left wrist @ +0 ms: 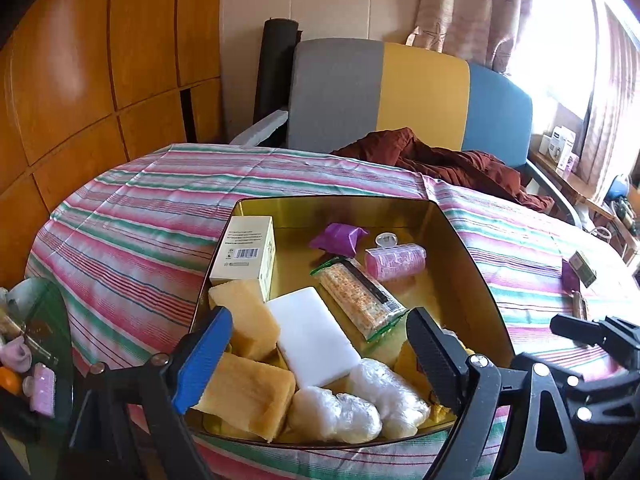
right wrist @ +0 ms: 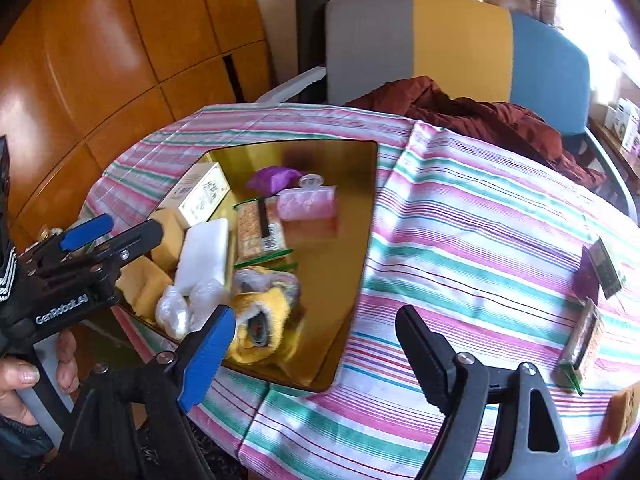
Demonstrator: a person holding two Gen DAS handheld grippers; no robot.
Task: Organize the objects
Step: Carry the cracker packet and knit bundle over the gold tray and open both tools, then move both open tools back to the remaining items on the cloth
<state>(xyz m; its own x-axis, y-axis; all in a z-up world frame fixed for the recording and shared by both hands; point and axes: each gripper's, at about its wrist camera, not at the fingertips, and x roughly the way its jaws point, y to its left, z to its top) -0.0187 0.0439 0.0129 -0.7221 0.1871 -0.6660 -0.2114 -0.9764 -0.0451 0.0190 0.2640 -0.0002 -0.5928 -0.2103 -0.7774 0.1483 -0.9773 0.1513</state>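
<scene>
A: Tin [left wrist: 460, 224] first. Where is it?

B: It sits on the striped surface [left wrist: 140, 208], toward the left side. It is gold inside and already holds many things: a box [left wrist: 246, 252], sponges [left wrist: 248, 320], a white block [left wrist: 316, 340], a snack bar [left wrist: 360, 300], a pink roller [left wrist: 396, 260], a purple wrap [left wrist: 338, 236] and two clear bags [left wrist: 360, 404].

A: What are the grippers doing?

B: The left gripper [left wrist: 316, 352] hangs over the near end of the tin. Its jaws are spread wide and hold nothing. The right gripper [right wrist: 316, 356] hangs over the near right corner of the tin and the cloth. Its jaws are spread wide too, and hold nothing.

A: What is still out of the tin?

B: Some small things lie far to the right on the surface. There is a dark little box [right wrist: 600, 268], a long packet [right wrist: 582, 340] and an orange sponge [right wrist: 622, 412] at the edge of the right view.

A: Which gripper is nearer to them?

B: The right one, I think. They lie to its right, well apart from the tin. The packet's long side points away from us, a bit tilted, so the jaws could close across its narrow sides.

A: Is there room?

B: Yes. The cloth between the tin and those things is bare. The right half of the tin floor is open too. But the sponge sits close to the surface edge, so a push could knock it off.
</scene>
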